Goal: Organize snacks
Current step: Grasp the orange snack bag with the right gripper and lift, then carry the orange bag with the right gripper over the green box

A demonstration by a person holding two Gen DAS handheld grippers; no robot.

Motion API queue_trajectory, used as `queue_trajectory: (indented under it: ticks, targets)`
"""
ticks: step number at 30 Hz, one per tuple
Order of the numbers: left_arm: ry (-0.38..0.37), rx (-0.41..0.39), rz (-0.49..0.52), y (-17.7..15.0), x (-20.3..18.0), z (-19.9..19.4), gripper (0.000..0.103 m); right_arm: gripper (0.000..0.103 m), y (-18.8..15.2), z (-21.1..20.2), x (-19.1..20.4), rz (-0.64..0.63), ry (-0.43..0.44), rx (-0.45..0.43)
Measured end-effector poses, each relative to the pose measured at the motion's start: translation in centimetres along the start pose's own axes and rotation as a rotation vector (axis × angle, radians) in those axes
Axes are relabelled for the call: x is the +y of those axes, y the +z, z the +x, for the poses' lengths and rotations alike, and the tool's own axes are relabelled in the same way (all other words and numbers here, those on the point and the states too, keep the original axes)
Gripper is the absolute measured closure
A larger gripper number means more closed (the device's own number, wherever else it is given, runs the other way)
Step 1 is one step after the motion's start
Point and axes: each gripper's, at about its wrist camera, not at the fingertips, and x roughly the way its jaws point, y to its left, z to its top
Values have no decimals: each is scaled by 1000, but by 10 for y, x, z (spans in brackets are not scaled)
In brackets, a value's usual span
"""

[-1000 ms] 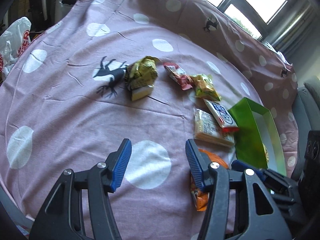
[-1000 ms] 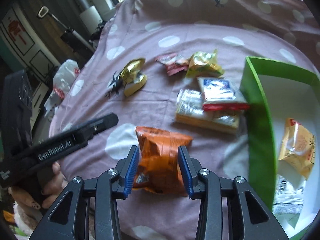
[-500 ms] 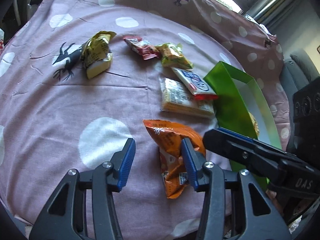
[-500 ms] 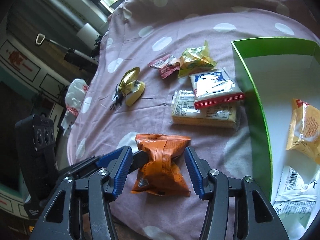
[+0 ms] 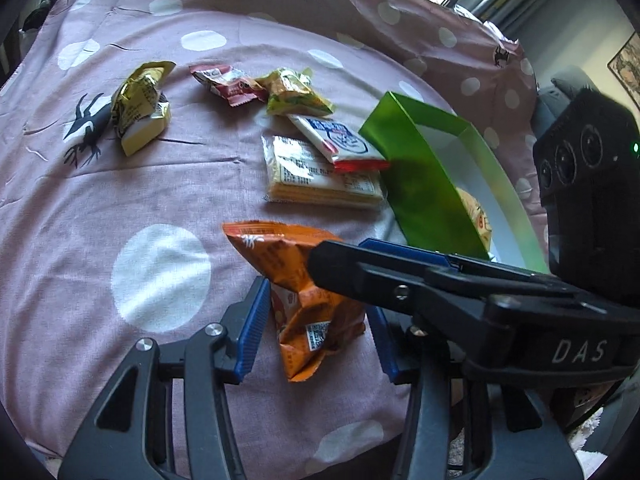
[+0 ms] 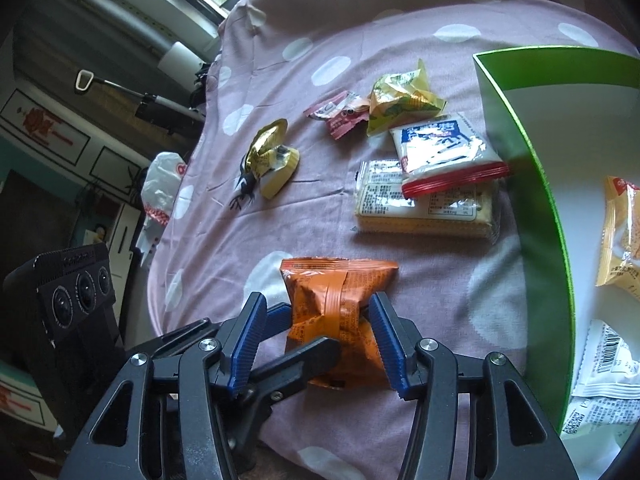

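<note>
Orange snack bag [image 5: 298, 292] on pink cloth [image 5: 120, 200], between both claws, long axis along the fingers. Left gripper [image 5: 316, 330] part-open, straddling the near end; grip uncertain. Right gripper [image 6: 320, 342] part-open, pads beside the waist, contact unclear. Green box [image 6: 540, 184] to right; right hand nearer.

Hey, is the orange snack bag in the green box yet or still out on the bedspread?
Out. The orange snack bag lies on the dotted bedspread, outside the green box.
</note>
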Motion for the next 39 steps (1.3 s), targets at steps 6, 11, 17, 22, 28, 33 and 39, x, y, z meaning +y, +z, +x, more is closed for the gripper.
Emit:
queue_trajectory:
  ticks: [6, 11, 17, 22, 28, 33, 39]
  targets:
    - [20, 36, 33, -3, -8, 17, 54, 48, -2, 16, -1, 4, -1, 50]
    - [26, 34, 37, -2, -8, 19, 54, 48, -3, 26, -3, 5, -23, 60]
    - [30, 27, 45, -3, -9, 17, 56, 52, -4, 29, -3, -14, -21, 49]
    - [55, -6, 63, -2, -15, 9, 62, 59, -4, 24, 0, -35, -7, 8]
    - [71, -110, 115, -1, -35, -22, 63, 59, -2, -11, 14, -91, 13, -91]
    - [70, -226, 180, 2, -66, -54, 63, 59, -1, -57, 29, -154, 9, -200]
    - [34, -321, 260, 6, -105, -77, 63, 59, -6, -106, 38, -202, -31, -317]
